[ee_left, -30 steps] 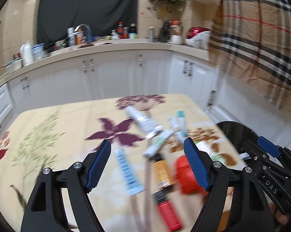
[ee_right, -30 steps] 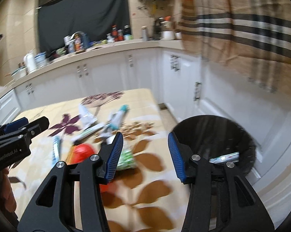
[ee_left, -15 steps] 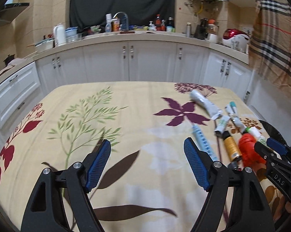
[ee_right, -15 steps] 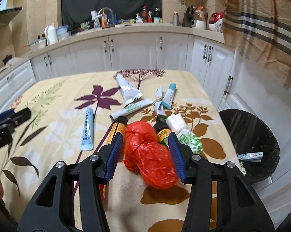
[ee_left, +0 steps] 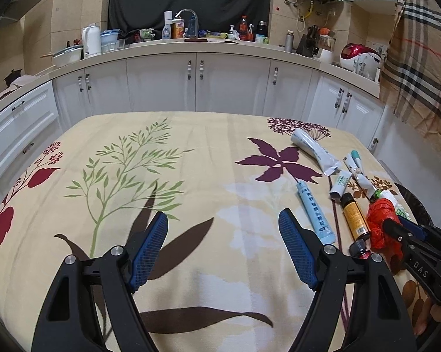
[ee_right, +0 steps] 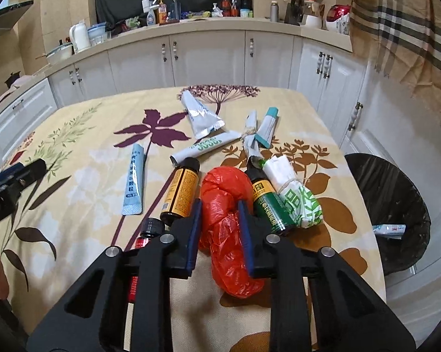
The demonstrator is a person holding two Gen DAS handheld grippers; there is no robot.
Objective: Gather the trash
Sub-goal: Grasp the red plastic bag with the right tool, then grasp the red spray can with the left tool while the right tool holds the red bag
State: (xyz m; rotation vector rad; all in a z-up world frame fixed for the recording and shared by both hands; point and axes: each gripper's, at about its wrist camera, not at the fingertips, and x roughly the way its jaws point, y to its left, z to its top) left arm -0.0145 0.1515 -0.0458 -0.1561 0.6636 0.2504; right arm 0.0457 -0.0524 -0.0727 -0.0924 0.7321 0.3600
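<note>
A crumpled red plastic bag (ee_right: 223,193) lies on the floral tablecloth among other trash. My right gripper (ee_right: 219,208) is closing on it, its blue pads pressing the bag's middle from both sides. In the left wrist view the same bag (ee_left: 380,214) shows at the far right, with the right gripper (ee_left: 402,228) on it. My left gripper (ee_left: 223,226) hovers open over bare cloth to the left of the trash, nothing between its fingers. A black-lined trash bin (ee_right: 387,187) stands on the floor off the table's right edge, with one tube (ee_right: 389,230) inside.
Around the bag lie an amber bottle (ee_right: 182,190), a green bottle (ee_right: 267,202), a white-and-green wrapper (ee_right: 296,196), a light blue tube (ee_right: 133,182), a silver tube (ee_right: 201,116) and a small red bottle (ee_right: 150,228). White cabinets and a cluttered counter ring the table.
Both views swung from the bin side back over the table. The right jaws came around the red bag and narrowed onto it. The left gripper moved left over bare cloth, still open.
</note>
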